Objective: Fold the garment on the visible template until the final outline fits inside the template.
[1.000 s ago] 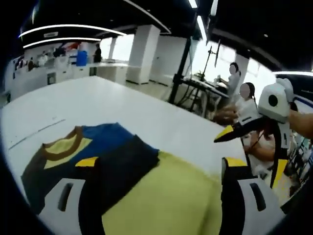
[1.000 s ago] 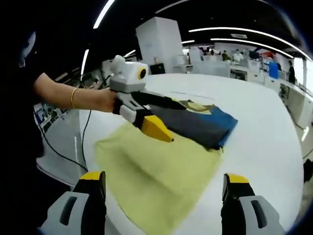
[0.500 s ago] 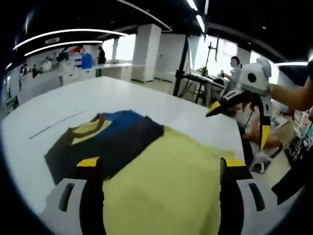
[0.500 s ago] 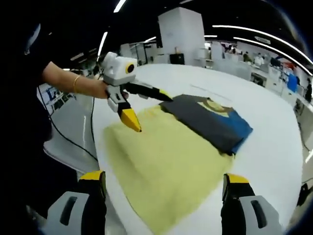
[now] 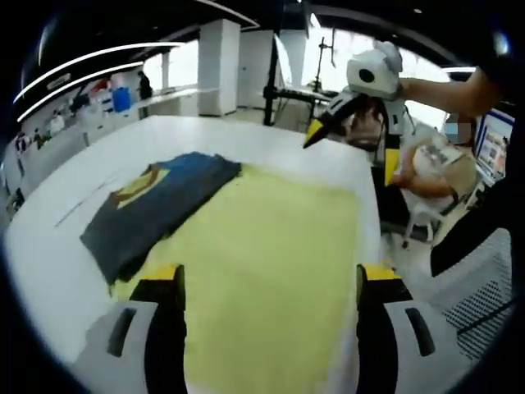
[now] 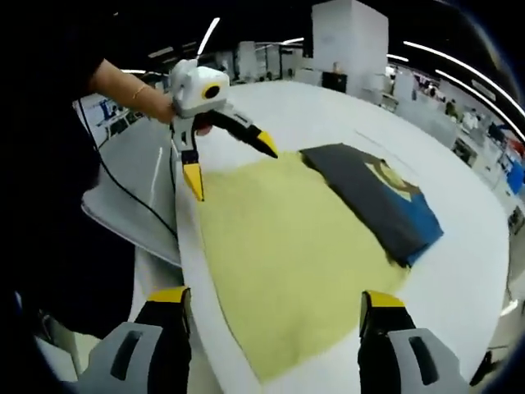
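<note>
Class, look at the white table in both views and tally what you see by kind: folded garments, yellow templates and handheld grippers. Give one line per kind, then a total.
Folded garments: 1, the dark shirt with blue and yellow parts
Yellow templates: 1, the yellow sheet beside the shirt
Handheld grippers: 2, the left gripper and the right gripper, both with jaws apart
Total: 4

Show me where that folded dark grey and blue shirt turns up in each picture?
Left gripper view: folded dark grey and blue shirt lies left of centre, on the far left edge of the yellow cloth.
Right gripper view: shirt sits right of centre.
Shared landmark: the yellow cloth on the white table.
</note>
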